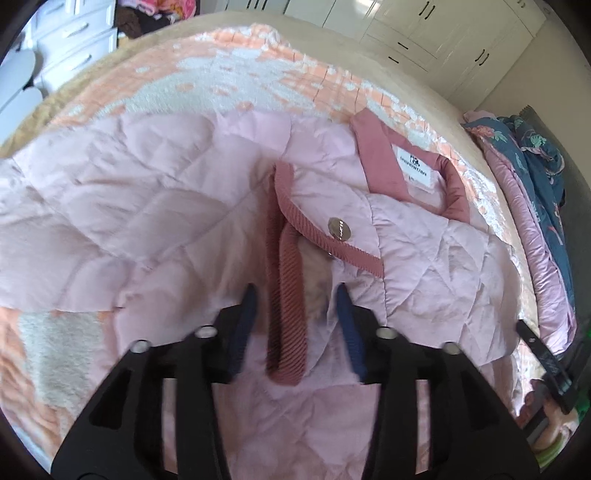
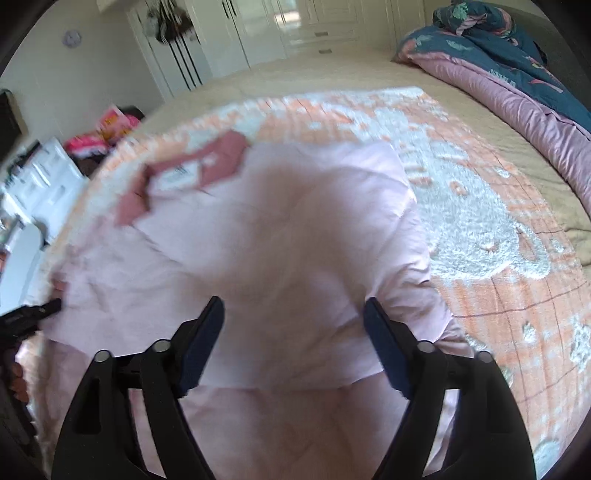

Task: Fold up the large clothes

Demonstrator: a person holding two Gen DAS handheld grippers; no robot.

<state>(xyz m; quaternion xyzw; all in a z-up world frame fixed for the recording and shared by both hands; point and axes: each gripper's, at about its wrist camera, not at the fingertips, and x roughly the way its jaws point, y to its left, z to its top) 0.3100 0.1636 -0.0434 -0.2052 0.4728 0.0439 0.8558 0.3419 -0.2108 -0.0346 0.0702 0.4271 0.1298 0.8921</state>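
Note:
A pale pink quilted jacket (image 1: pixel 155 206) lies spread on the orange and white blanket (image 1: pixel 240 70) on the bed. Its dusty-rose collar with a white label (image 1: pixel 413 168) points to the far right, and a gold button (image 1: pixel 340 229) sits on the ribbed rose trim (image 1: pixel 286 325). My left gripper (image 1: pixel 297 287) is open and straddles that trim without pressing it. In the right wrist view the jacket (image 2: pixel 295 221) is blurred, its collar (image 2: pixel 207 162) at the upper left. My right gripper (image 2: pixel 294 301) stands wide open over a folded flap, holding nothing.
A rolled blue and pink duvet (image 2: pixel 517 85) lies along the bed's far side (image 1: pixel 532 184). White wardrobes (image 1: pixel 424 33) and a white drawer unit (image 1: pixel 74 44) stand beyond the bed. A pile of bright clothes (image 2: pixel 107 133) sits by the drawers.

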